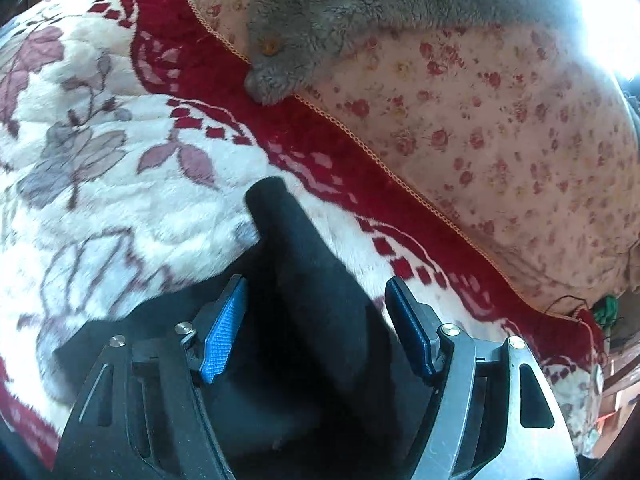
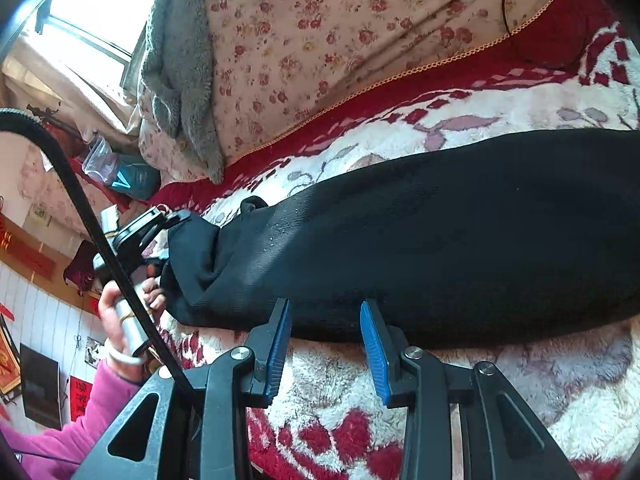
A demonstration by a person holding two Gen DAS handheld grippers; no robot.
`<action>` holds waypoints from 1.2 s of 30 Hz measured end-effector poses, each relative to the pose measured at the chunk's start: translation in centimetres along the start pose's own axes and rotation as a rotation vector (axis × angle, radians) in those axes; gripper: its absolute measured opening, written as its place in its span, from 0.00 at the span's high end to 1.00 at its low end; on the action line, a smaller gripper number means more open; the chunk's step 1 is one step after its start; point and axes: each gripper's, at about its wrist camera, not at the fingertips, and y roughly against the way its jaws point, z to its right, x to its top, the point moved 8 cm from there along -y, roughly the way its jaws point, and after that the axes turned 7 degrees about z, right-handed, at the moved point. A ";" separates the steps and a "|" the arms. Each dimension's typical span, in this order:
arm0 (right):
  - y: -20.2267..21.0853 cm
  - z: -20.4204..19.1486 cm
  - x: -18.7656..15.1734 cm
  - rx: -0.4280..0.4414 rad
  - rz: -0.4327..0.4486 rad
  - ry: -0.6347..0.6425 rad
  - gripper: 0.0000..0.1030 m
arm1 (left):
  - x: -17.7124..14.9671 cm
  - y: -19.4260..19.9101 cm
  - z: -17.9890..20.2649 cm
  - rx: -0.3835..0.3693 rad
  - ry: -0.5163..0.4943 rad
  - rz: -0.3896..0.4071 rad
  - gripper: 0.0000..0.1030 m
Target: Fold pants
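Observation:
The black pants (image 2: pixel 440 232) lie stretched across the white and red floral blanket (image 2: pixel 520 380). My right gripper (image 2: pixel 326 316) is open, its blue pads at the near edge of the pants. In the left wrist view my left gripper (image 1: pixel 316 292) is open, with a bunched end of the black pants (image 1: pixel 296 248) lying between its blue pads and rising ahead of them. The left gripper also shows in the right wrist view (image 2: pixel 160 224), at the left end of the pants, held by a hand in a pink sleeve.
A floral-print quilt (image 1: pixel 500 120) with a grey fleece garment (image 1: pixel 360 12) on it lies beyond the blanket's red border (image 1: pixel 304 128). A bright window (image 2: pixel 80 28) and cluttered shelves are at the left in the right wrist view. A black cable (image 2: pixel 92 216) crosses there.

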 end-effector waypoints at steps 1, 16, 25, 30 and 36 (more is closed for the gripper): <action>-0.1 -0.1 0.0 0.000 -0.001 0.004 0.67 | -0.1 -0.3 0.3 0.017 -0.025 0.000 0.76; -4.5 -4.4 -0.3 0.088 -0.062 0.077 0.67 | -3.2 11.1 -5.0 0.093 -0.048 0.225 0.94; -7.1 -8.7 -0.4 0.126 -0.093 0.155 0.61 | -5.1 8.3 -8.0 0.073 0.029 0.117 0.79; -8.1 -11.6 -0.7 0.168 -0.100 0.197 0.57 | -2.4 10.5 -9.3 0.061 0.082 0.178 0.61; -10.4 -19.2 -4.2 0.279 -0.161 0.437 0.53 | -2.9 12.2 -12.6 0.090 0.153 0.155 0.61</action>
